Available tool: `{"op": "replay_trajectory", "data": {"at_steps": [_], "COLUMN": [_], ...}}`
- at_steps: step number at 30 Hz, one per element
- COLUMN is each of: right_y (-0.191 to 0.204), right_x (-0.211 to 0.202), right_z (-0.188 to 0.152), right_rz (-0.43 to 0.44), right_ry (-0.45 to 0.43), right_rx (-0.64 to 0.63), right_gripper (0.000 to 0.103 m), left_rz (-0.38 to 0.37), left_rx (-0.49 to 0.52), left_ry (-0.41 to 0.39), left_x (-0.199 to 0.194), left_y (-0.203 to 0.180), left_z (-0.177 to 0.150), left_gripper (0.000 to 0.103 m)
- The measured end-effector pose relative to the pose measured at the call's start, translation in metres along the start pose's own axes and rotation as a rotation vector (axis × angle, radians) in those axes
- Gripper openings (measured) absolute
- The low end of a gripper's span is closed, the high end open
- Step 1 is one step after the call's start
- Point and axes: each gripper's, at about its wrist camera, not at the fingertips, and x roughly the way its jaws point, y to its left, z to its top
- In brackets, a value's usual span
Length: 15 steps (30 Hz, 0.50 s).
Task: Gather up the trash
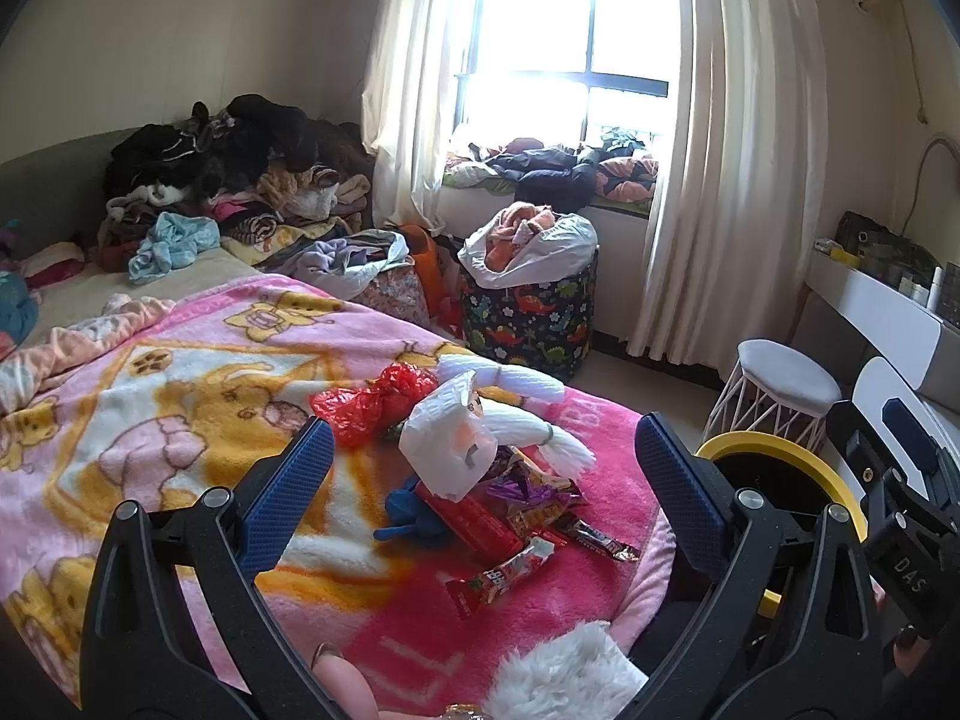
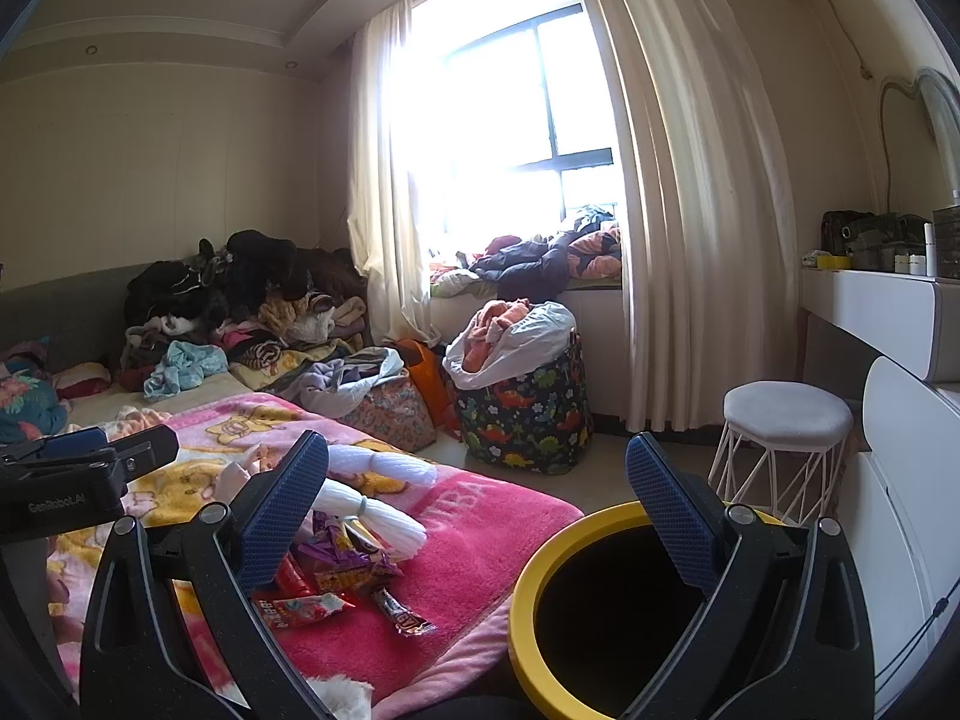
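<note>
We hover both tools, left tool and right tool, agape and empty beside the yellow-rimmed bin, next picking a wrapper near it

I'm in a home bedroom: bed with a pink cartoon blanket, clothes pile heaped at its far end, cream curtains over a bright window, dinosaur-print laundry basket stuffed with clothes, small white stool by a white vanity shelf.
</note>
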Motion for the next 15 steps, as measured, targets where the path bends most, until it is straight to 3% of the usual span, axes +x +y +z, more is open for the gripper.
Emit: {"op": "replay_trajectory", "data": {"at_steps": [15], "right_y": [-0.001], "right_x": [0.002], "right_z": [-0.004], "right_rz": [0.019], "right_ry": [0.015], "right_rx": [-0.003], "right_gripper": [0.097], "left_rz": [-0.027], "left_rx": [-0.004], "left_ry": [0.024], "left_x": [0.004], "left_y": [-0.008], "left_z": [-0.005], "left_gripper": [0.092]}}
